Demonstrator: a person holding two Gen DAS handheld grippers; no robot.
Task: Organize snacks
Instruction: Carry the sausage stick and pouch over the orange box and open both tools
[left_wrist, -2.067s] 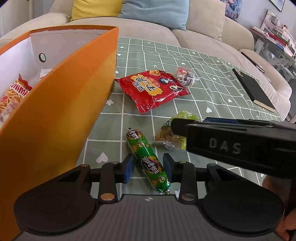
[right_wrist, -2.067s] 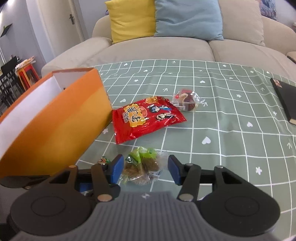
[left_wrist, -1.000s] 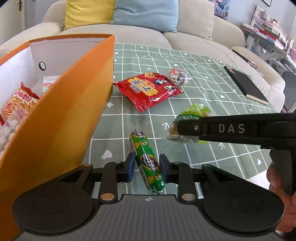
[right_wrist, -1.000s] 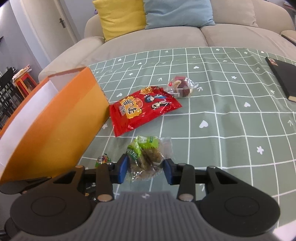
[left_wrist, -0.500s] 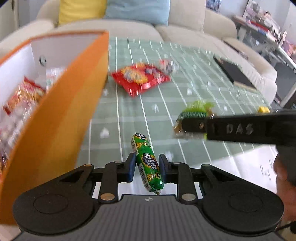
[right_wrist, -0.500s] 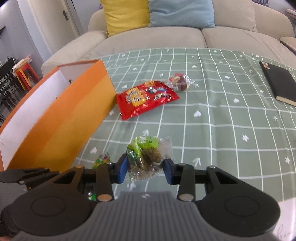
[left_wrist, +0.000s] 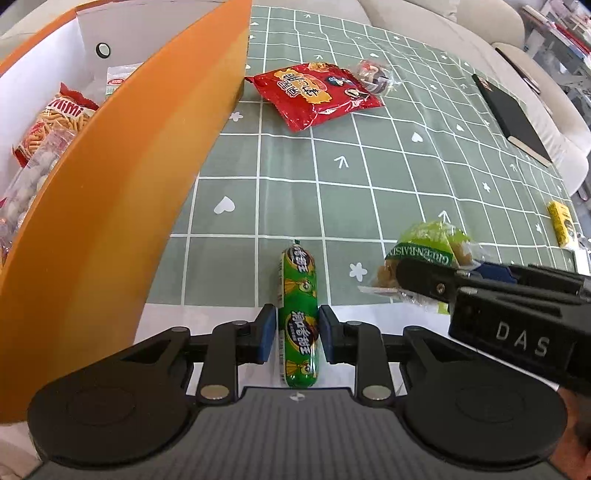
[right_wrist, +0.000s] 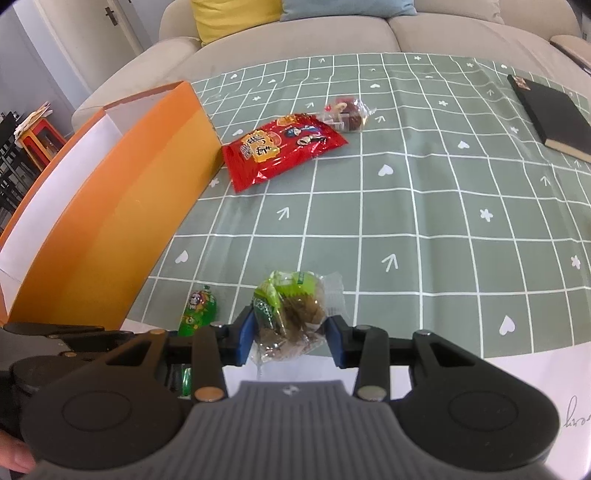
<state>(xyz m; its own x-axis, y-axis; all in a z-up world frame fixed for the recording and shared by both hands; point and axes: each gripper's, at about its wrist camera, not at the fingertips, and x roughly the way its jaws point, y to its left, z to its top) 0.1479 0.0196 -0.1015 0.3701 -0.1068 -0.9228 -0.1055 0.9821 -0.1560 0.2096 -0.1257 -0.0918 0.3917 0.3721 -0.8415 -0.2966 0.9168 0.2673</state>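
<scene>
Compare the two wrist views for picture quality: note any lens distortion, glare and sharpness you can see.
Left wrist view: sharp; fisheye bends the orange box wall into a curve; soft sheen on the green sausage. Right wrist view: sharp; the tablecloth grid bows; glare glints off the red snack bag; corners darken.
</scene>
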